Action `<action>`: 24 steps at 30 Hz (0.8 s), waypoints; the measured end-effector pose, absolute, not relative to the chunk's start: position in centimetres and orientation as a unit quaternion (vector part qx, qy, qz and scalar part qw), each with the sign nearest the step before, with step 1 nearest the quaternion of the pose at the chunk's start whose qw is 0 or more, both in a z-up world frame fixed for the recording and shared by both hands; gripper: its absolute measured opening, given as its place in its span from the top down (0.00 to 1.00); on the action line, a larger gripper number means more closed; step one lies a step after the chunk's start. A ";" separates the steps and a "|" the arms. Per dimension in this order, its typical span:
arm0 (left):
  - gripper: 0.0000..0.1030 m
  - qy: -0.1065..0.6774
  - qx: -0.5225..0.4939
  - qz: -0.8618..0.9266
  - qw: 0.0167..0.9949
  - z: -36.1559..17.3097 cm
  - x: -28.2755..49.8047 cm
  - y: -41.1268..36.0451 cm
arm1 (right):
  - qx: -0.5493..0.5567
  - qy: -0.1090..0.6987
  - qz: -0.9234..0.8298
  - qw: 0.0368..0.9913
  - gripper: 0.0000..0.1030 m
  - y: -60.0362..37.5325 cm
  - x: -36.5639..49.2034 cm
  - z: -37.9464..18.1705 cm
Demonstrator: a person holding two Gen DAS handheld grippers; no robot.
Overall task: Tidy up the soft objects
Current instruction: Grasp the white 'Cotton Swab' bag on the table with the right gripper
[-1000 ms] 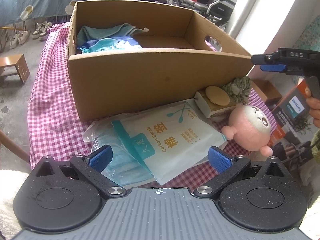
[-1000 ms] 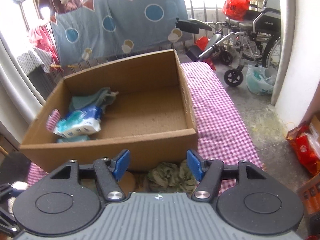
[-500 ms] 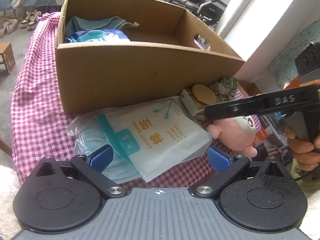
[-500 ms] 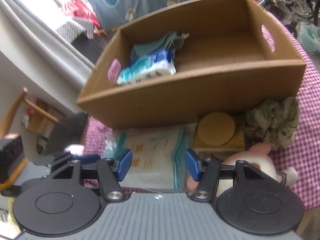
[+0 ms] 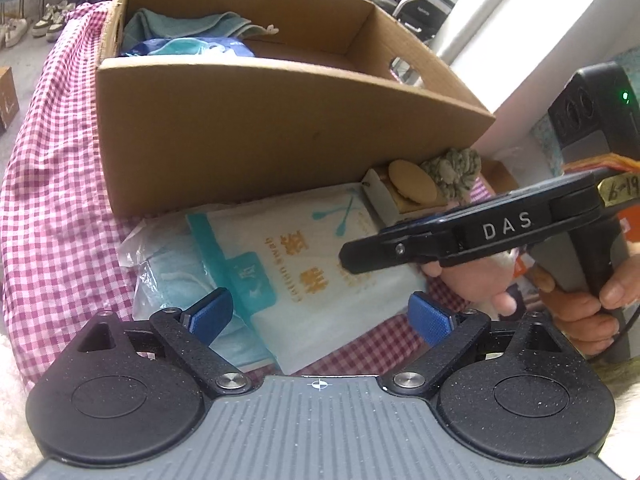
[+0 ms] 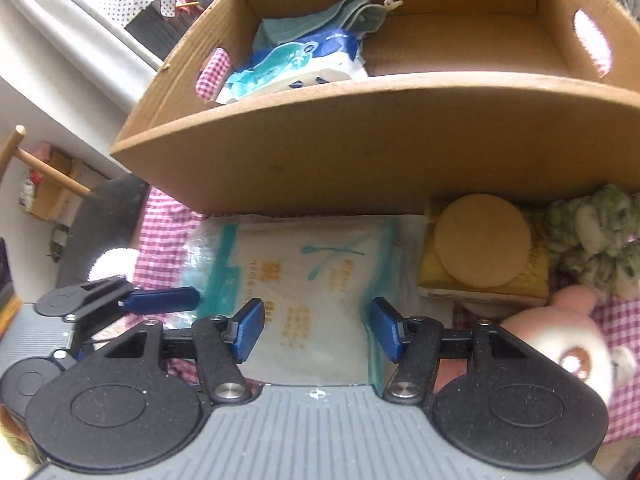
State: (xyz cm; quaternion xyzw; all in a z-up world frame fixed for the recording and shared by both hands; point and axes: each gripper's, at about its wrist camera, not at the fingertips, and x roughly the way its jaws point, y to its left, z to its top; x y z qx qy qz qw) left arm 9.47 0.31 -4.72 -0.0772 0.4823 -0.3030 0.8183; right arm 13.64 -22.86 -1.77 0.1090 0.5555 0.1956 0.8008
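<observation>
Cotton-swab pouch (image 6: 308,280) flat on checked worktop (image 5: 60,216), just in front of near wall of cardboard box (image 5: 280,140); overlaps clear bag of blue masks (image 5: 172,276) on its left. Right of it: yellow sponge block with tan round pad (image 6: 482,240), green mottled cloth bundle (image 6: 596,236), pink plush toy (image 6: 560,340) nearest. Box already holding teal cloth (image 6: 320,20) and blue-white soft pack (image 6: 296,60) at its left end; right part bare.

Right tongs (image 6: 316,328) apart, poised above pouch, nothing between pads, no contact visible. Left tongs (image 5: 320,314) wide apart and empty, having just narrowed slightly; near edge of pouch and mask bag in the gap ahead, not gripped.

Handling, judged: pouch light, limp, film slick; likely to sag and fold when lifted from one side. Contents probably loose, shifting toward low end. Best purchase on sealed teal border or on a pinched ridge mid-body, not flat face, where pads would skate. Near short edge seems most reachable. Possible drag on mask bag beneath on lifting; check separation. Plush and cloth bundle compressible, forgiving of any central pinch; round pad on sponge block loose-looking, may slide off.
</observation>
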 end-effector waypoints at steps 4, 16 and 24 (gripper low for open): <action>0.08 0.481 -0.088 -0.298 0.820 -4.5 9.3 1.3 | 0.121 0.551 0.215 0.797 0.40 -22.3 13.7 -1.4; 0.08 0.485 -0.087 -0.275 0.825 -5.1 9.8 1.8 | 0.140 0.552 0.214 0.794 0.40 -21.7 14.2 -1.9; 0.07 0.488 -0.073 -0.274 0.826 -5.5 10.4 0.7 | 0.144 0.554 0.207 0.793 0.40 -21.7 14.8 -2.9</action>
